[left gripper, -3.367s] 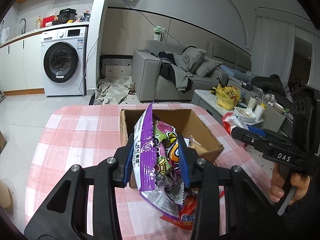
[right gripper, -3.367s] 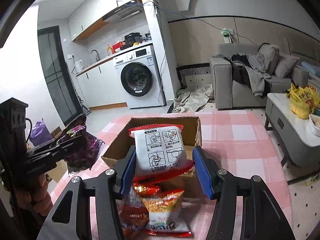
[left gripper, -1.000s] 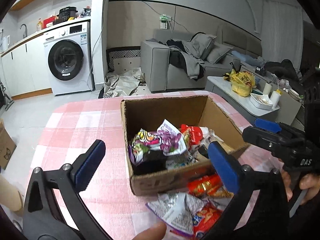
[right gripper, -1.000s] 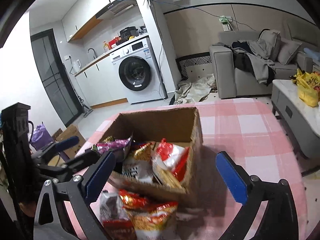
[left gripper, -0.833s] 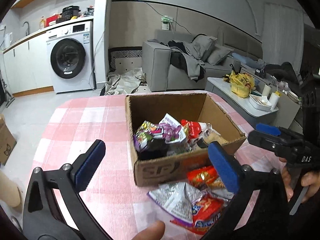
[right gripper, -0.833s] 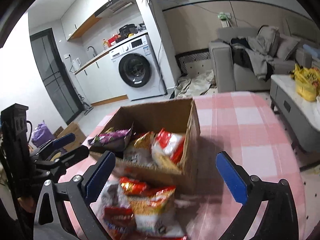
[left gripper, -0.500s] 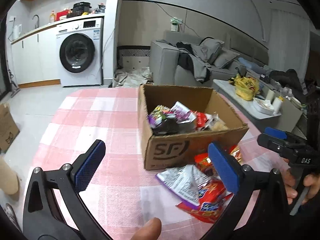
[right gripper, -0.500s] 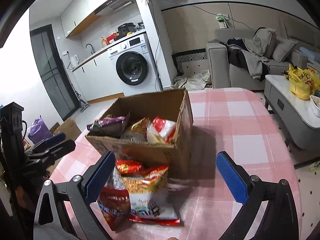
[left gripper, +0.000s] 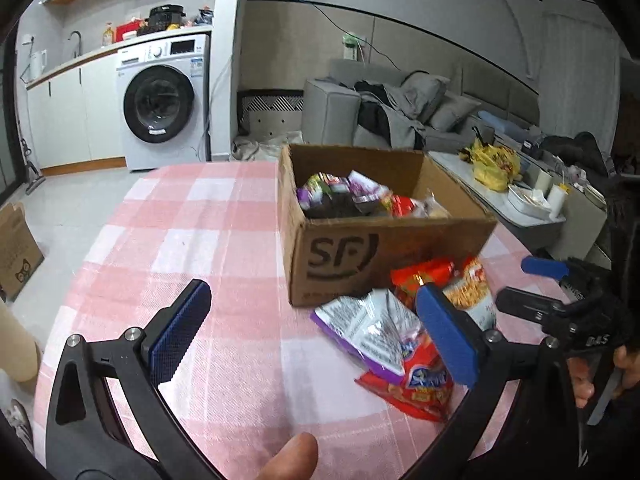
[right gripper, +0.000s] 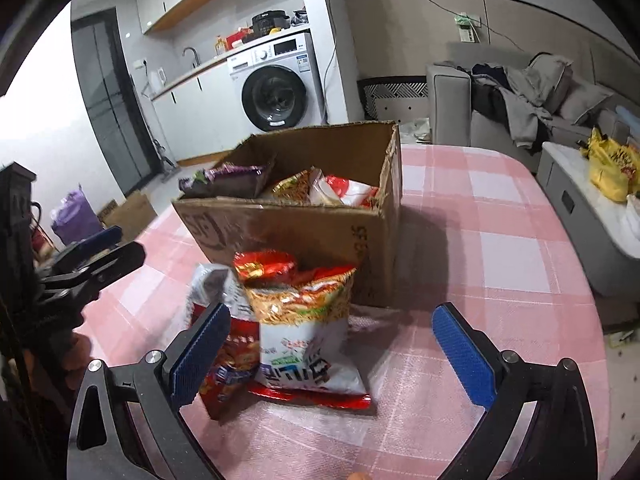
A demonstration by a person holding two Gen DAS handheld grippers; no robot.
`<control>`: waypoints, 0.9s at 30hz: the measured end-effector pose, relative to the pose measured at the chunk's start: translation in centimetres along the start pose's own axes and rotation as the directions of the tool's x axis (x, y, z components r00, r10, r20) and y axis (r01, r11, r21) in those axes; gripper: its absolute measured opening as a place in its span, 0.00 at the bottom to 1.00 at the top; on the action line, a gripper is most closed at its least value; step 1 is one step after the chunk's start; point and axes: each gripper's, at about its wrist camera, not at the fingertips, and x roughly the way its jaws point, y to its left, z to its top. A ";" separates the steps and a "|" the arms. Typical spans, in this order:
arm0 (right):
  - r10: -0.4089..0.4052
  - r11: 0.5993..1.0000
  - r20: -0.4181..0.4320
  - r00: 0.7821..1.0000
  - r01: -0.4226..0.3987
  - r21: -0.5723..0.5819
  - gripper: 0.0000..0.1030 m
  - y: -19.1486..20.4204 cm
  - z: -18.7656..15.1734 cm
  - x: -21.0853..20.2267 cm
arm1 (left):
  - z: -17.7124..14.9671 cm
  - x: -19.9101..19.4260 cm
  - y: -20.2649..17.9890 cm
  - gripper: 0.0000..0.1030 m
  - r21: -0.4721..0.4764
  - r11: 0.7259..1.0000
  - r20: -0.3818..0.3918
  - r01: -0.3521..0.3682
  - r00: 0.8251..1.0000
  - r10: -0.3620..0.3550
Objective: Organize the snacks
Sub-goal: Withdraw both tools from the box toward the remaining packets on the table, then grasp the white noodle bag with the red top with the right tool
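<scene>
An open cardboard box (left gripper: 384, 248) marked SF stands on the pink checked table (left gripper: 192, 240) and holds several snack packets, a purple one (left gripper: 340, 190) on top. It also shows in the right wrist view (right gripper: 288, 232). In front of it lie loose packets: a silver and purple one (left gripper: 368, 330), a red one (left gripper: 420, 384) and a noodle bag (right gripper: 304, 328). My left gripper (left gripper: 316, 334) is open and empty, just left of the loose packets. My right gripper (right gripper: 332, 354) is open and empty, low over the noodle bag.
A washing machine (left gripper: 162, 106) and kitchen counter stand behind on the left. A grey sofa (left gripper: 400, 116) and a low table with a yellow bag (left gripper: 494, 164) are on the right. A cardboard box (left gripper: 16, 248) sits on the floor at left.
Both grippers let go of their packets into the box earlier. Since then both have drawn back and down from the box toward the loose packets, still open.
</scene>
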 end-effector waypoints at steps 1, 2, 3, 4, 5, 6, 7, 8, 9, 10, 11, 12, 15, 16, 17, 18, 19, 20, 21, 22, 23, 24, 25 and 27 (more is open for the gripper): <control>0.007 1.000 -0.004 1.000 -0.007 0.002 1.00 0.0 0.0 0.1 | -0.3 0.0 -0.2 0.99 0.009 1.000 -0.008 0.000 1.000 0.000; 0.014 1.000 -0.004 1.000 -0.014 0.005 1.00 0.0 0.0 0.2 | -0.3 0.3 -0.6 0.99 0.015 1.000 -0.014 -0.001 1.000 0.001; 0.017 1.000 -0.007 1.000 -0.017 0.006 1.00 0.1 -0.1 0.3 | -0.4 0.4 -0.7 0.99 0.018 1.000 -0.019 0.003 1.000 -0.003; 0.014 1.000 -0.012 1.000 -0.014 -0.001 1.00 0.3 -0.1 0.5 | -0.6 0.5 -0.9 0.99 0.020 1.000 -0.024 0.010 1.000 -0.010; 0.009 1.000 -0.014 1.000 -0.009 -0.010 1.00 0.5 -0.1 0.6 | -0.8 0.6 -1.1 0.99 0.015 1.000 -0.028 0.021 0.999 -0.021; 0.001 1.000 -0.021 1.000 -0.002 -0.023 1.00 0.7 -0.2 0.7 | -0.8 0.7 -1.1 0.99 0.011 0.999 -0.033 0.034 0.999 -0.033; -0.006 0.999 -0.031 1.000 0.005 -0.036 1.00 0.9 -0.3 0.9 | -0.9 0.8 -1.2 0.99 0.009 0.999 -0.043 0.048 0.998 -0.047; -0.011 0.999 -0.039 0.999 0.009 -0.053 1.00 1.1 -0.5 1.1 | -1.0 0.8 -1.3 0.99 0.014 0.998 -0.046 0.053 0.998 -0.053; -0.010 0.998 -0.043 0.999 0.007 -0.062 1.00 1.2 -0.5 1.3 | -1.0 0.8 -1.6 0.99 0.023 0.998 -0.043 0.056 0.998 -0.054; -0.013 0.998 -0.048 0.999 0.010 -0.067 1.00 1.2 -0.6 1.5 | -1.1 0.7 -1.8 0.99 0.037 0.998 -0.034 0.045 0.998 -0.044; -0.016 0.998 -0.054 0.998 0.012 -0.062 1.00 1.1 -0.7 1.7 | -1.2 0.6 -2.1 0.99 0.050 0.998 -0.026 0.029 0.999 -0.027; -0.007 0.999 -0.064 0.998 0.004 -0.049 1.00 1.0 -0.7 2.0 | -1.2 0.5 -2.1 0.99 0.060 0.998 -0.019 0.022 1.000 -0.021; 0.034 0.999 -0.106 0.994 -0.034 0.002 1.00 0.4 -1.0 3.0 | -1.2 0.3 -2.3 0.99 0.078 0.997 -0.012 0.019 1.000 -0.018; 0.043 0.999 -0.108 0.993 -0.043 0.002 0.99 0.4 -1.1 3.2 | -1.2 0.3 -2.4 0.99 0.083 0.996 -0.016 0.025 1.000 -0.023; 0.044 0.999 -0.103 0.994 -0.044 -0.002 0.98 0.4 -1.2 3.3 | -1.3 0.5 -2.6 0.99 0.095 0.995 -0.022 0.032 0.999 -0.030; 0.042 0.999 -0.100 0.994 -0.043 -0.006 0.97 0.4 -1.3 3.5 | -1.3 0.4 -2.5 0.99 0.102 0.994 -0.028 0.038 0.999 -0.035; 0.041 0.999 -0.102 0.994 -0.042 -0.006 0.95 0.4 -1.3 3.6 | -1.5 0.5 -2.6 0.99 0.112 0.993 -0.039 0.049 0.998 -0.045; 0.042 0.999 -0.107 0.993 -0.043 -0.005 0.92 0.4 -1.4 3.8 | -1.6 0.6 -2.9 0.99 0.123 0.991 -0.048 0.062 0.997 -0.056; 0.044 0.999 -0.114 0.992 -0.045 -0.001 0.90 0.3 -1.4 4.0 | -1.6 0.6 -3.0 0.99 0.130 0.989 -0.049 0.068 0.997 -0.062; 0.050 0.999 -0.120 0.991 -0.050 0.004 0.85 0.4 -1.5 4.3 | -1.8 0.6 -3.3 0.99 0.141 0.987 -0.048 0.072 0.997 -0.066; 0.056 0.998 -0.122 0.991 -0.055 0.009 0.83 0.3 -1.5 4.5 | -1.9 0.6 -3.6 0.99 0.154 0.985 -0.047 0.072 0.997 -0.065; 0.059 0.998 -0.124 0.991 -0.058 0.015 0.82 0.3 -1.6 4.7 | -2.1 0.7 -3.7 0.99 0.164 0.984 -0.050 0.075 0.996 -0.068; 0.061 0.998 -0.125 0.990 -0.059 0.018 0.80 0.3 -1.6 4.9 | -2.2 0.8 -4.0 0.99 0.175 0.980 -0.063 0.090 0.995 -0.080; 0.067 0.998 -0.129 0.989 -0.065 0.022 0.75 0.2 -1.8 5.2 | -2.6 1.0 -4.2 0.99 0.183 0.976 -0.083 0.115 0.991 -0.101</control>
